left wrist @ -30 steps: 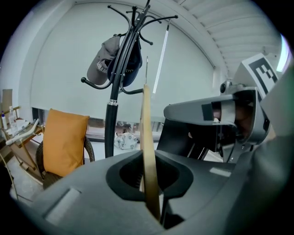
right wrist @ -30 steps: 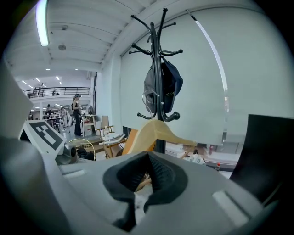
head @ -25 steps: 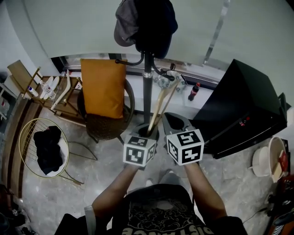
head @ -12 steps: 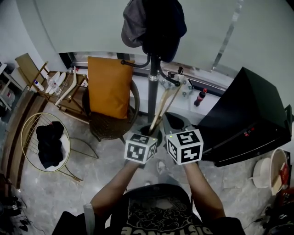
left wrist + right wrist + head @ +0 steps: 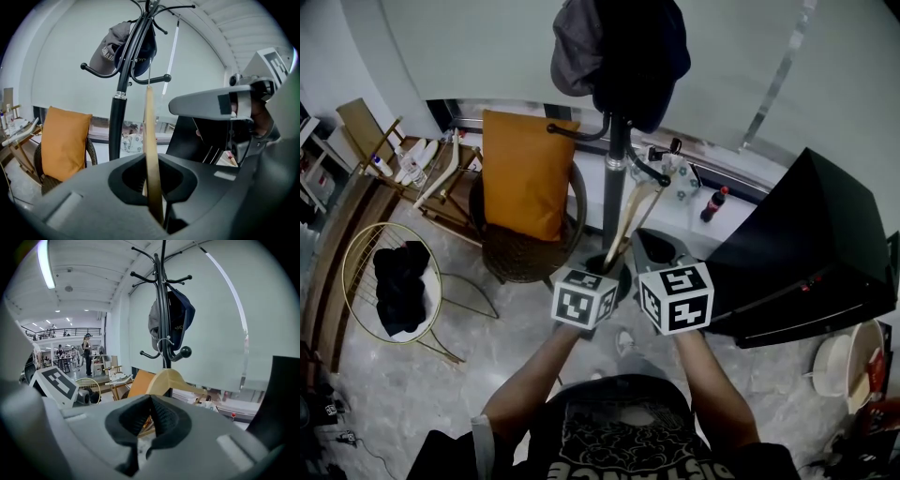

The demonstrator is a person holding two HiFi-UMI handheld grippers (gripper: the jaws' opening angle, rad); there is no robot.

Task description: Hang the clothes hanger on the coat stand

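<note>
Holding clothes (image 5: 394, 286), wire basket (image 5: 366, 248), left claw (image 5: 151, 180) gripping hanger (image 5: 149, 122)

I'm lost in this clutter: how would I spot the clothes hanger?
Find the tall black coat stand in the middle, caps hung at its top. Just right of its pole, the clothes hanger rises from the left gripper, which is shut on it. Unlike the dark pole and the orange cushion nearby, it is pale wood, slim and slanted.

No txt fully legible. Cap (image 5: 108, 49) on coat stand (image 5: 121, 89) had small lettering, too tiny to read. Shirt (image 5: 623, 436) print was cut off at frame edge, letters unclear.
</note>
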